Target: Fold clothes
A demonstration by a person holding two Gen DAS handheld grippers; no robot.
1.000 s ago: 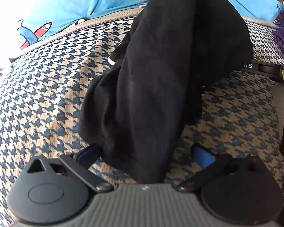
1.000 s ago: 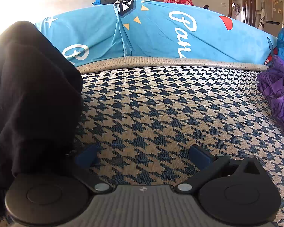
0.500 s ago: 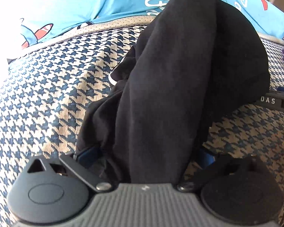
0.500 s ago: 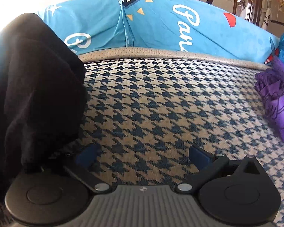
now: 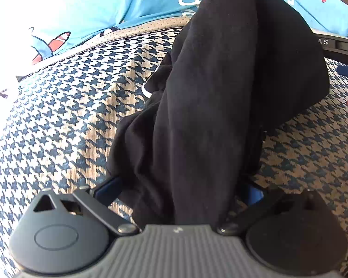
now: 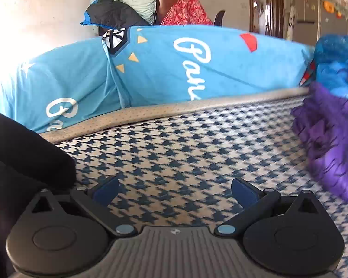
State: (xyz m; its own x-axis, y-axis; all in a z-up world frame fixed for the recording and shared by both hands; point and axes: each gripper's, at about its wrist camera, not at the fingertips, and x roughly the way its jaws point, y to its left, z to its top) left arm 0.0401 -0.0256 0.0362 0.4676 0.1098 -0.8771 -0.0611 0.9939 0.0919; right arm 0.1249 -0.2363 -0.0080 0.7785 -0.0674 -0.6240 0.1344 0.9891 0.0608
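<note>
left wrist view: the left hand-held gripper [image 5: 178,192] has its blue fingers [image 5: 107,188] spread wide, and a bunched black garment [image 5: 220,92] drapes between them, running forward and up over the houndstooth mattress [image 5: 69,115]; whether the fingers pinch it cannot be told. a blue printed cover [image 5: 127,2] lies beyond.

right wrist view: the right hand-held gripper [image 6: 174,191] is wide and holds nothing, above the houndstooth mattress [image 6: 185,143]. the black garment [image 6: 23,157] sits just left of it, a purple cloth [image 6: 331,143] to its right, the blue printed cover [image 6: 162,69] ahead.
</note>
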